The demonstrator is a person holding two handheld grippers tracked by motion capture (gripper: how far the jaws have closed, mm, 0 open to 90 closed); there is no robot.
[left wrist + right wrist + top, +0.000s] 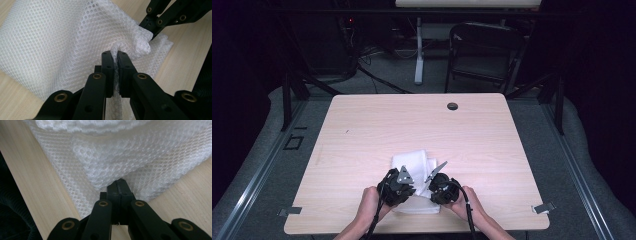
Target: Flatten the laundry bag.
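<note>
I have both tongs down at the near edge of the wooden desk point(362, 130), side by side and close together, each held in a hand. Between and just ahead of them lies a white mesh cloth point(412, 162), folded into a rough block, its far end reaching away from me toward the middle of the desk.

In the left gripper view, my left tongs point(117, 53) are clamped on a pinch of the mesh cloth point(50, 40); the fabric runs up between the two black jaws and bunches into a small ridge right at their tips. Beyond that ridge, up and to the right, the other tongs meet the same bunched fold.

In the right gripper view, my right tongs point(119, 182) have their jaws pressed together at the edge of the mesh cloth point(120, 155), where its layers come to a corner. I cannot tell whether any fabric is caught between them. Bare desk shows on both sides.
</note>
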